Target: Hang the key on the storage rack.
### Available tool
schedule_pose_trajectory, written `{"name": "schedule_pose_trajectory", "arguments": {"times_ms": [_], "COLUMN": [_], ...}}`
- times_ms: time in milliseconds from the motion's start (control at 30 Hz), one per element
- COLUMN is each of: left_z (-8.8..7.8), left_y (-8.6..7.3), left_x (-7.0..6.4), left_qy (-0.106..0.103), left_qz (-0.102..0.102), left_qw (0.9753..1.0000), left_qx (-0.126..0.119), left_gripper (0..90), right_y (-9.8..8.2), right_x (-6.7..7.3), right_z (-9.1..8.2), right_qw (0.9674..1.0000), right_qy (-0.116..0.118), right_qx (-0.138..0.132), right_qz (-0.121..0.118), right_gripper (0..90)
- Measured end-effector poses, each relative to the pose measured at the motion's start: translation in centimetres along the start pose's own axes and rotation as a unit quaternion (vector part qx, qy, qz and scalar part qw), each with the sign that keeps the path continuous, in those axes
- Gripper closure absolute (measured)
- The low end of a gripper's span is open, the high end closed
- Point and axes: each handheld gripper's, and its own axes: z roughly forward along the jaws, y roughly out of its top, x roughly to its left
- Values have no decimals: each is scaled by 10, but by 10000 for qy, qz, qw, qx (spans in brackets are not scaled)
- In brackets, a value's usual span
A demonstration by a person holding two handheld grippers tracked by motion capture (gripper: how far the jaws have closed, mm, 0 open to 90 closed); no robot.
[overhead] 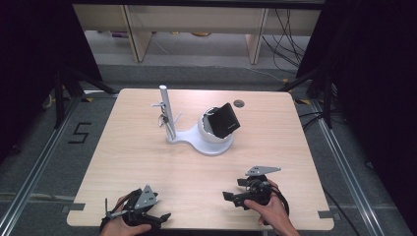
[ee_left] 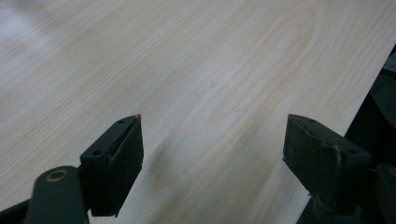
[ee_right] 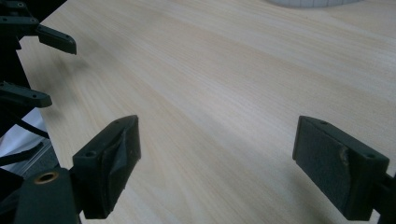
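Note:
A white stand (overhead: 196,140) sits at the middle of the light wooden table (overhead: 137,162). On its left end rises a slim metal post (overhead: 167,114) with small metal pieces hanging on it. On its right end a white dome (overhead: 209,132) carries a tilted black box (overhead: 223,119). My left gripper (overhead: 164,217) lies by the front left edge; in its own view the left gripper (ee_left: 212,144) is open over bare wood. My right gripper (overhead: 229,197) rests front right, pointing left. The right gripper (ee_right: 217,149) is open with nothing between its pads.
A round cable hole (overhead: 239,103) sits near the table's back edge. The stand's white rim (ee_right: 313,2) shows far ahead of the right gripper, and the left gripper (ee_right: 46,67) shows off to its upper left. Dark curtains flank the table; cables (overhead: 290,44) lie on the floor behind.

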Motion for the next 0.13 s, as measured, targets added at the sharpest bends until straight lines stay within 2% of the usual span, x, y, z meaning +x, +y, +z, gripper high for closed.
{"name": "schedule_pose_trajectory", "arguments": {"times_ms": [33,133], "left_z": [0,1], "left_y": [0,-1], "left_x": [0,0], "left_qy": [4,-16], "left_qz": [-30,-33], "left_qw": [10000,10000], "left_qx": [15,23], "left_gripper": [201,201], "right_y": [1,1], "right_x": [-2,-2], "right_z": [1,1], "right_qw": [9999,9999], "right_qy": [25,25], "right_qx": [2,-1], "right_qz": [-159,-142], "right_gripper": [161,161]}}
